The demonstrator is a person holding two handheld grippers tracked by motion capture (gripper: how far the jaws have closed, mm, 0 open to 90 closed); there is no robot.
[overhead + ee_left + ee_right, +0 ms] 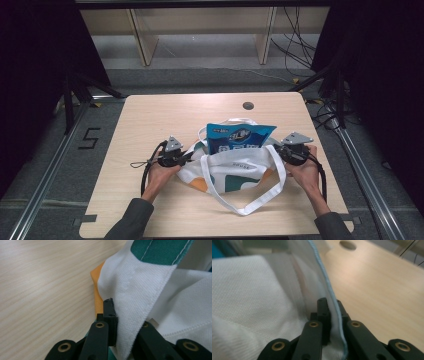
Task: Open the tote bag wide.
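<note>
Worktop (150,125): pale wood grain, bearing one tote bag (235,172) near its middle, slightly toward the person's edge. Bag: white woven fabric with green and orange patches, sitting slumped with its mouth standing open; one long white strap (260,197) looping loose onto the wood in front, a second handle (239,120) arching behind the contents. Blue snack packet (240,136): standing upright inside the mouth, roughly its upper half showing above the rim, printed face toward the camera. Progress, as judged: loading appearing done, packet already seated in the bag; remaining work likely settling the bag down, closing or gathering the mouth, and letting go of the rim. Left tongs (120,315): clamping narrow on the bag's left rim, a hemmed white fold (140,302) pinched between the black jaws, with a green band and an orange panel just beyond. Right tongs (332,315): likewise narrow, gripping the opposite rim, thin white cloth with a light blue stitched edge (329,287) running up between the jaws. Both sides therefore being held taut and apart, keeping the mouth spread around the packet. No tearing or spillage noted.
</note>
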